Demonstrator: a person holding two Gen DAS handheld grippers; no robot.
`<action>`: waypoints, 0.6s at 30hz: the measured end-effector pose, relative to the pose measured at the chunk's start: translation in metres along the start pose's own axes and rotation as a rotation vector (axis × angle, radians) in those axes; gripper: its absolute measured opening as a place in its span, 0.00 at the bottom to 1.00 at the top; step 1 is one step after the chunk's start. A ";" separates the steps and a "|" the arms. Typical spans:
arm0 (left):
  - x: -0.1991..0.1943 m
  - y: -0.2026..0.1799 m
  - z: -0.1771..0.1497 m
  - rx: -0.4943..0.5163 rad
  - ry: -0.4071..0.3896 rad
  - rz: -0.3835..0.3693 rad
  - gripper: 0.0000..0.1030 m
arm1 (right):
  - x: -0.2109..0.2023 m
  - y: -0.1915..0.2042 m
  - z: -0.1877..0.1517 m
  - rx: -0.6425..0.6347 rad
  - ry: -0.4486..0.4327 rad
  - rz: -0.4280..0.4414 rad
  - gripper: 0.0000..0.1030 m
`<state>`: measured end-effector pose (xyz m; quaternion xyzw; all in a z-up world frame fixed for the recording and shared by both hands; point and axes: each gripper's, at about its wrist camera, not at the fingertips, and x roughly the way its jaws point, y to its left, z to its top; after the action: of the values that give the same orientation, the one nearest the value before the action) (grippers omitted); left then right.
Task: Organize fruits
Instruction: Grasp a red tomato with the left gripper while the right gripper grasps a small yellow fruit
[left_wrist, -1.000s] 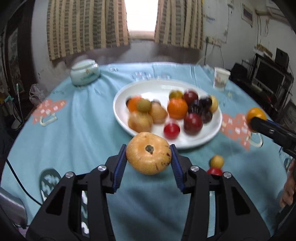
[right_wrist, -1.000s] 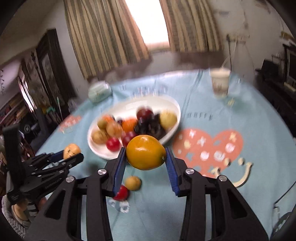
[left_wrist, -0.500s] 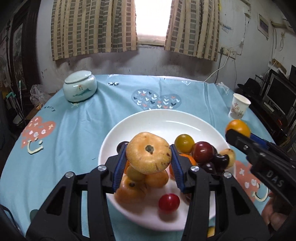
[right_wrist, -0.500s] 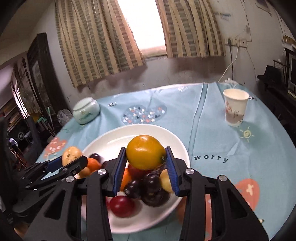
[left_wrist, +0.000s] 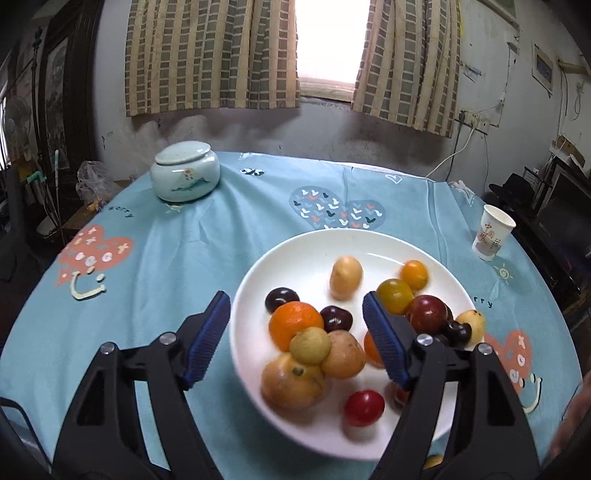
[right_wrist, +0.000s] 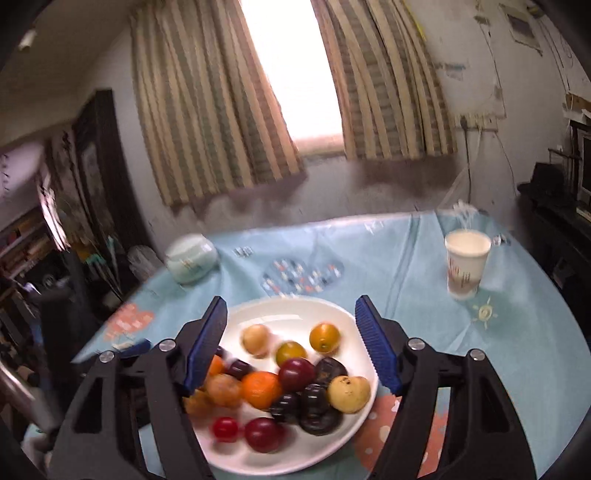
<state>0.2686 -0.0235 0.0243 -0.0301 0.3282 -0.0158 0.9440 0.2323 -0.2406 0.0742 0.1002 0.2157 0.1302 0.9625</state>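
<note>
A white plate holds several fruits: oranges, dark plums, red and yellow ones. My left gripper hovers over the plate's near left side. Its jaws are opening, with nothing pressed between the pads. A tan fruit, blurred, lies loose on the plate beyond it. My right gripper hangs above the same plate, jaws also opening and empty. An orange-yellow fruit rests on the plate's far side.
On the blue patterned tablecloth, a pale lidded ceramic jar stands at the far left. A paper cup stands at the far right. A small yellow fruit peeks out below the plate.
Both grippers travelled forward over the plate and opened. The left let go of the tan fruit and the right let go of the orange-yellow fruit; both fruits now lie on the plate.
</note>
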 end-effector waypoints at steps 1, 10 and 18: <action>-0.007 0.001 -0.005 0.007 -0.001 -0.011 0.76 | -0.015 0.005 0.004 -0.008 -0.032 0.014 0.77; -0.068 -0.036 -0.095 0.277 0.037 -0.192 0.78 | -0.073 -0.020 -0.050 0.084 -0.032 -0.017 0.99; -0.068 -0.065 -0.131 0.406 0.064 -0.236 0.78 | -0.075 -0.053 -0.073 0.262 0.063 0.009 0.99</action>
<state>0.1337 -0.0907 -0.0319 0.1229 0.3424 -0.1926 0.9114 0.1457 -0.3029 0.0251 0.2218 0.2605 0.1083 0.9334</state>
